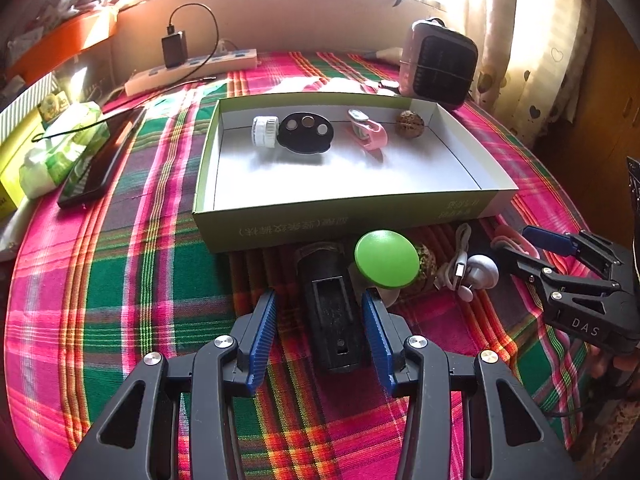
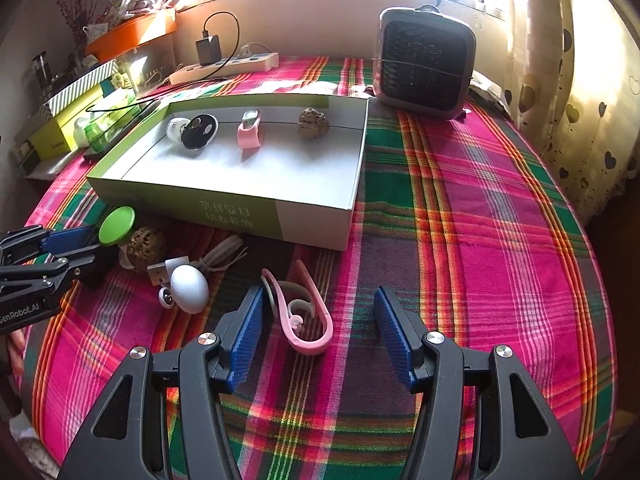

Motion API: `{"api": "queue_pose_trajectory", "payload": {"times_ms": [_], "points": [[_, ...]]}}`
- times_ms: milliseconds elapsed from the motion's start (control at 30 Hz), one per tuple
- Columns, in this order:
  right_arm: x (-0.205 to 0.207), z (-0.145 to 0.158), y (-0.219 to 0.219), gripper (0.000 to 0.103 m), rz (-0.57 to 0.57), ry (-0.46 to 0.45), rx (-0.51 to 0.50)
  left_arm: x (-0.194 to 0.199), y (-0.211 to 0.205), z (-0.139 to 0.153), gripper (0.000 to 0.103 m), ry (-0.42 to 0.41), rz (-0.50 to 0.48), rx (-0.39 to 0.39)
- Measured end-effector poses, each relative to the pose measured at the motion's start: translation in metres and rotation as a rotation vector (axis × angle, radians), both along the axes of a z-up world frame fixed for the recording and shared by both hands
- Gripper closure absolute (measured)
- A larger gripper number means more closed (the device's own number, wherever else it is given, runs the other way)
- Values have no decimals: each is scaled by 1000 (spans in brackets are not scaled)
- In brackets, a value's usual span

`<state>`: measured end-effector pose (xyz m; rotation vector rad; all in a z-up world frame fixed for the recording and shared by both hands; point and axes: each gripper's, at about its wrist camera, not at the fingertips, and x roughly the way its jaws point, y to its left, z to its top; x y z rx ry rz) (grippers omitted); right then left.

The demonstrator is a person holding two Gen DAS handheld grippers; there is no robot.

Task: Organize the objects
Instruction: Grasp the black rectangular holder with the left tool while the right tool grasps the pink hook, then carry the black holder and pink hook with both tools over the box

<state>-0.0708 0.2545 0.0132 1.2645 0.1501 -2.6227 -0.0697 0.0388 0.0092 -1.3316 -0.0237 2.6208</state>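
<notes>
A shallow box (image 1: 352, 216) sat on a plaid cloth, four small items inside. Before it, the left gripper (image 1: 320, 320), jaws apart, straddled a black device (image 1: 330, 312); closing squarely on its sides would grip best. The right view showed the right gripper (image 2: 320, 328) open around a pink clip (image 2: 308, 320), barely visible from the left.
</notes>
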Motion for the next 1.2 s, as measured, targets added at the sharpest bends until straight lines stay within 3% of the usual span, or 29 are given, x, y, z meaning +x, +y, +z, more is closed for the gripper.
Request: {"api": "queue_pose_trajectory", "payload": {"times_ms": [333,633,867,1200], "points": [[-1,1,1,46,21,0,1,-1,-2,1,66,-6,37,3],[1,2,3,63,19,8,4,0,-7,1,78,5,69,4],[3,2,4,78,6,12,2,-1,-7,0,78,12,57,2],[5,2,2,78,-16,13,10,-3,-10,0,78,24,50,30]]}}
